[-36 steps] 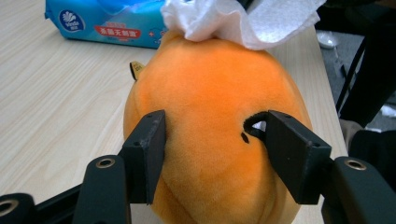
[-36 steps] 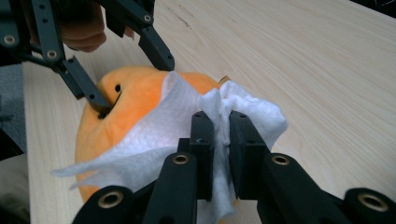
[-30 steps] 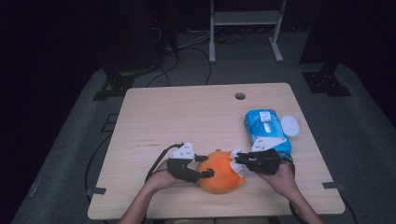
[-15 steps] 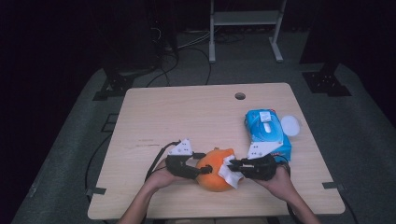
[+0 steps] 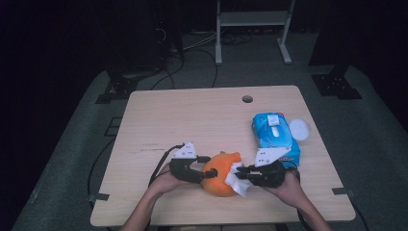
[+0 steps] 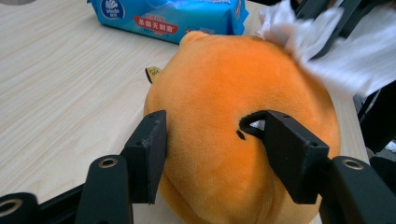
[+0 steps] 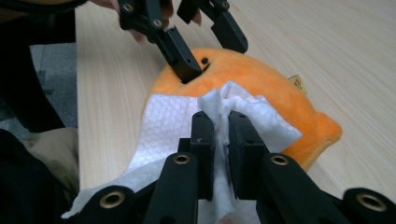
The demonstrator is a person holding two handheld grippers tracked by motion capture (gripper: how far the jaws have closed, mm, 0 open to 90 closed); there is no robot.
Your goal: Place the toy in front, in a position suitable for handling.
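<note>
Since a second before, slid the white wipe from the top of the orange plush toy down over its side, toward the counter's near edge. Moved the right gripper along with it, a little lower and closer to the toy.

Sat on the counter near its front edge, that orange toy, well in front of the round hole. Lay just right of the toy, a bit farther back, the blue wipe pack. Rested beside the pack, on the side away from the toy, a small white lid.

Gripped the toy from its left side with the left gripper. Pressed both black jaws into the soft fur, one on each side of a bulge. Had just let those jaws out a tiny bit, with the toy between them and the fur dented.

Clenched the right jaws tight on a bunched fold of the wipe. Draped the rest of the wipe against the toy's right side, touching the fur.
</note>
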